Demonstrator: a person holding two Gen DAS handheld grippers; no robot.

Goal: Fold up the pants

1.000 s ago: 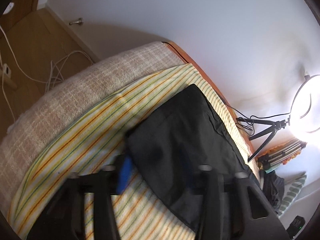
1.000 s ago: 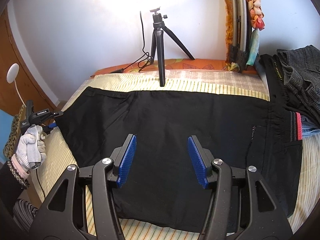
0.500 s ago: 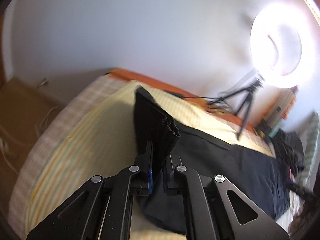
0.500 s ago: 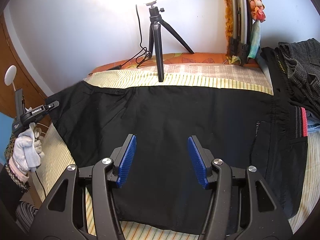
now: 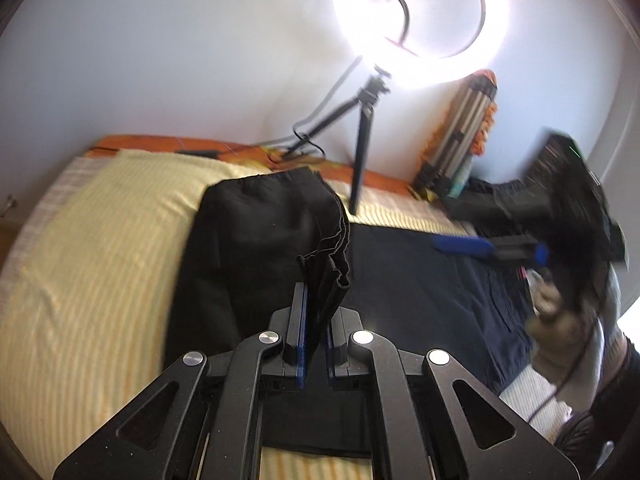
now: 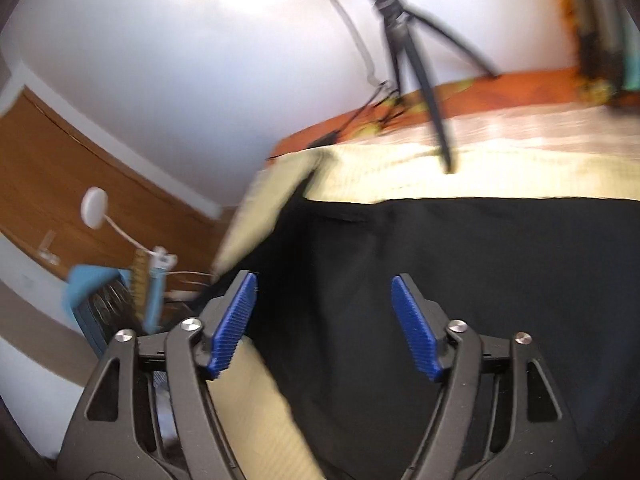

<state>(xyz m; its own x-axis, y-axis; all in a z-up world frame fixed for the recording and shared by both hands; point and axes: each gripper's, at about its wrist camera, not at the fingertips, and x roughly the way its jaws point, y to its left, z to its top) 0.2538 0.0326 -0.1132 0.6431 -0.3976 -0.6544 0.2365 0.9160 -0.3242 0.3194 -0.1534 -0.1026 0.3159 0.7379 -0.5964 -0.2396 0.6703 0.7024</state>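
Note:
Black pants [image 5: 256,240] lie across a yellow striped bedspread [image 5: 100,240]. My left gripper [image 5: 314,320] is shut on the pants' leg hem and holds it lifted, the cloth draped back toward the bed. The rest of the pants stretch right toward the waist [image 5: 508,312]. My right gripper [image 6: 324,324] is open and empty, hovering above the black cloth [image 6: 480,260] near its near-left edge. It also shows in the left wrist view [image 5: 488,250], blurred, at the right.
A ring light [image 5: 416,20] on a small tripod [image 5: 362,152] stands on the bed's far side by the wall. Dark clothes [image 5: 492,200] are piled at the far right. A wooden door and a blue object [image 6: 92,288] are left of the bed.
My left gripper closed on the leg hem and carried it up and to the right over the pants. My right gripper swung left and lower, toward the near-left edge of the cloth.

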